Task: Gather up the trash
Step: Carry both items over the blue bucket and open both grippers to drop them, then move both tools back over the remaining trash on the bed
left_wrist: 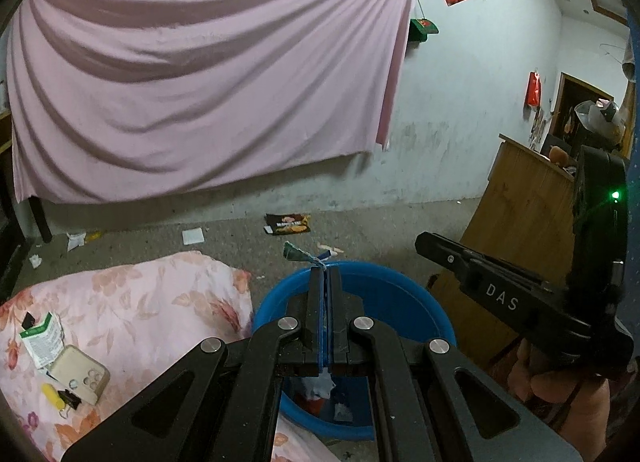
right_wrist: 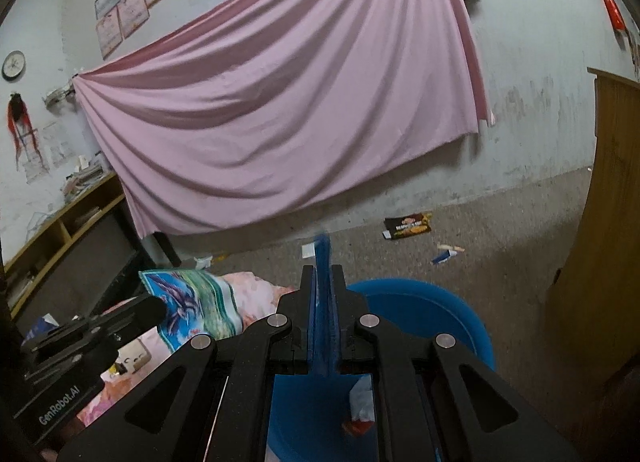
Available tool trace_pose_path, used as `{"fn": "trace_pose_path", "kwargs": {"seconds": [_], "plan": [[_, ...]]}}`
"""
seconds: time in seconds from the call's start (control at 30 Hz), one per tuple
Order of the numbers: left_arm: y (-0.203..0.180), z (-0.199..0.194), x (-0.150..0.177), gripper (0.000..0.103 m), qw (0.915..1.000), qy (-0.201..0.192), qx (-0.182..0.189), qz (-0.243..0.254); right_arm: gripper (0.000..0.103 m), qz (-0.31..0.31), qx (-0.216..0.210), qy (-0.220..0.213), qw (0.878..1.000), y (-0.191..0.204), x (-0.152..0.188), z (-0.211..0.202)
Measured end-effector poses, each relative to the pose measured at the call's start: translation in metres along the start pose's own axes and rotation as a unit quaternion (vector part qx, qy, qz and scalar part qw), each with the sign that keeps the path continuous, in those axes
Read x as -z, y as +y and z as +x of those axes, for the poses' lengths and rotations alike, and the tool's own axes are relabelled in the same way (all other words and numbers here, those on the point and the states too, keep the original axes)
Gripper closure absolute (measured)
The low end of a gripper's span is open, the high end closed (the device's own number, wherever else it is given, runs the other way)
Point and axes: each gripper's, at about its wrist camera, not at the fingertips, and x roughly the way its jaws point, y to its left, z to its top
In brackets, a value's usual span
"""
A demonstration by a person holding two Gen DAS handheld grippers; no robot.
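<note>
Both grippers over blue basin (left_wrist: 400,294).

Left gripper (left_wrist: 325,274) clamped on colourful wrapper (right_wrist: 192,302), its edge pinched at fingertips, not yet dropped.

Right gripper (right_wrist: 323,262) nearly closed on thin blue piece (right_wrist: 322,250) sticking up between pads.

Basin already holds few scraps (right_wrist: 360,402).

Still on floor (left_wrist: 224,229) near wall: dark snack packet (left_wrist: 289,224), white paper (left_wrist: 193,236), small tube (right_wrist: 448,252), more bits left.

Judgement: roughly midway.
</note>
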Motion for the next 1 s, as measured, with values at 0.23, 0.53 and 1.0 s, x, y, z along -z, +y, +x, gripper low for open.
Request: {"fn": "trace_pose_path", "kwargs": {"seconds": [0.23,0.53,1.0], "plan": [[0.007,0.006,0.003,0.103,0.9997,0.019,0.000,-0.015,0.097,0.011,0.001,0.012,1.000,-0.004,0.000,0.004],[0.019,0.001,0.006,0.102,0.9996,0.021,-0.010,-0.017,0.096,0.009,0.003,0.014,1.000,-0.001,-0.001,0.005],[0.066,-0.047,-0.001,0.046,0.9964,-0.031,-0.047,-0.063,0.072,-0.002,-0.004,-0.001,1.000,0.009,-0.004,0.004]]}}
